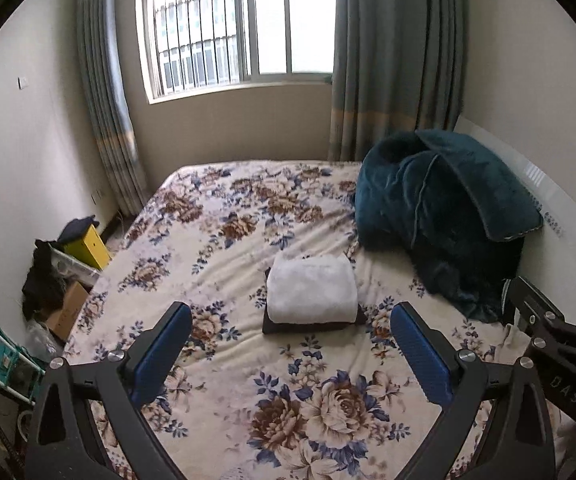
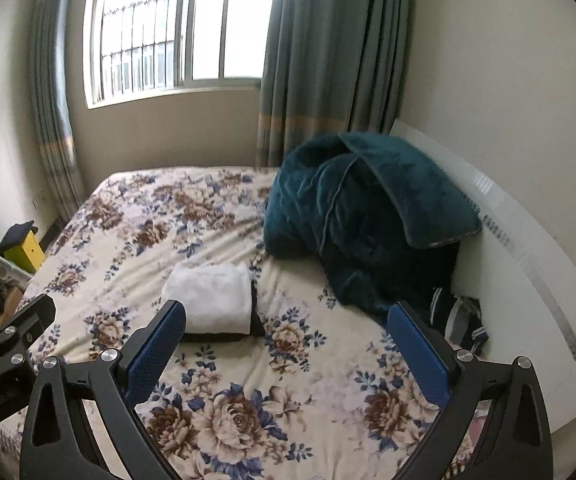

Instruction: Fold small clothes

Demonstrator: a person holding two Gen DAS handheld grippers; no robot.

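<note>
Daylight enters through the window (image 1: 224, 28), overexposed to white glare; the bed (image 1: 248, 208) is softly, evenly lit. Fisheye curvature bends walls; corners vignette black; mild overall softness.

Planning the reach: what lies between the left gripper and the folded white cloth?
Only bare floral bedsheet, seen in the left wrist view, separates the open left gripper from the white cloth.

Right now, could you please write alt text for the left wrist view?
The open left gripper hovers over a floral bed, facing a folded white cloth stacked on a folded dark cloth. A teal blanket is heaped at right.
</note>
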